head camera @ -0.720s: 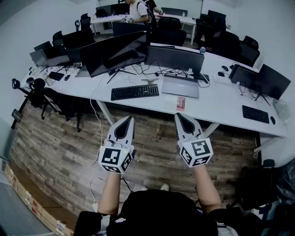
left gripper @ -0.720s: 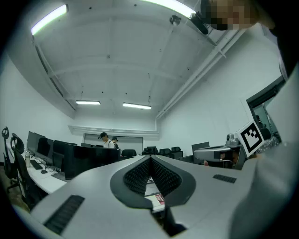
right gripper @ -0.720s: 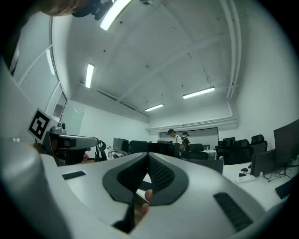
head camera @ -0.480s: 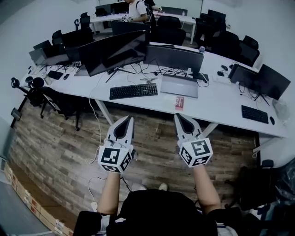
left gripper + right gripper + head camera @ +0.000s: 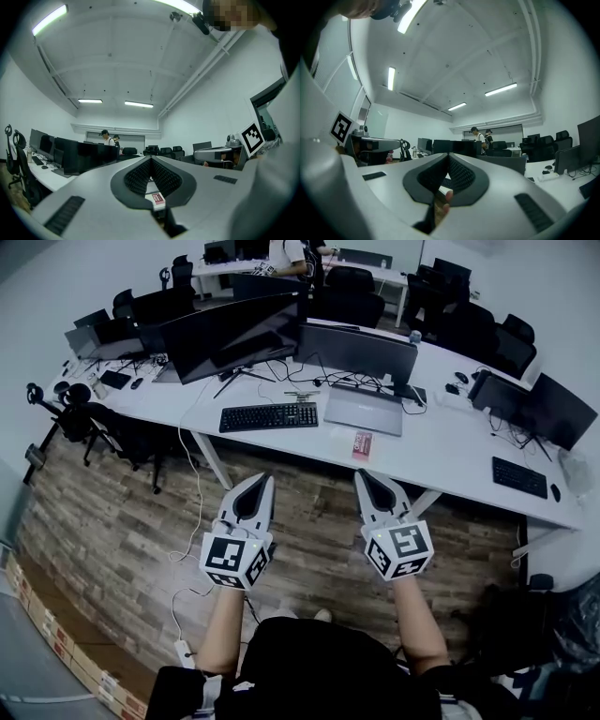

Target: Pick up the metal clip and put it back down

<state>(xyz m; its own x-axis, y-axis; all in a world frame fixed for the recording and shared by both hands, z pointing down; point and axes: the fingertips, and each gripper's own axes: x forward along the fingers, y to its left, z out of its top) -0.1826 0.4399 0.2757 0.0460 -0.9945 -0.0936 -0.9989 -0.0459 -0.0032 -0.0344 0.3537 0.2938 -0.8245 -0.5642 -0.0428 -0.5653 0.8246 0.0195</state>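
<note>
Both grippers are held side by side over the wooden floor, in front of a long white desk [image 5: 441,451]. My left gripper [image 5: 265,479] is shut with nothing between its jaws, and its view shows the ribbed pads [image 5: 140,174] meeting. My right gripper [image 5: 361,474] is shut and empty too, jaws together in its own view [image 5: 449,155]. A small thin metallic thing [image 5: 302,394] lies behind the keyboard [image 5: 268,416]; I cannot tell whether it is the clip. A small red box [image 5: 362,442] lies near the desk's front edge, ahead of the right gripper, also showing below the left jaws [image 5: 158,200].
On the desk stand a large dark monitor [image 5: 230,334], a closed grey laptop [image 5: 364,411] under a second screen [image 5: 356,352], and more monitors at the right [image 5: 558,409]. Office chairs [image 5: 80,423] stand at the left. Cables trail on the floor [image 5: 187,521]. Two people stand at the far desks.
The desk and its objects sit a little higher in the head view than before. Both grippers keep the same pose, shut, side by side.
</note>
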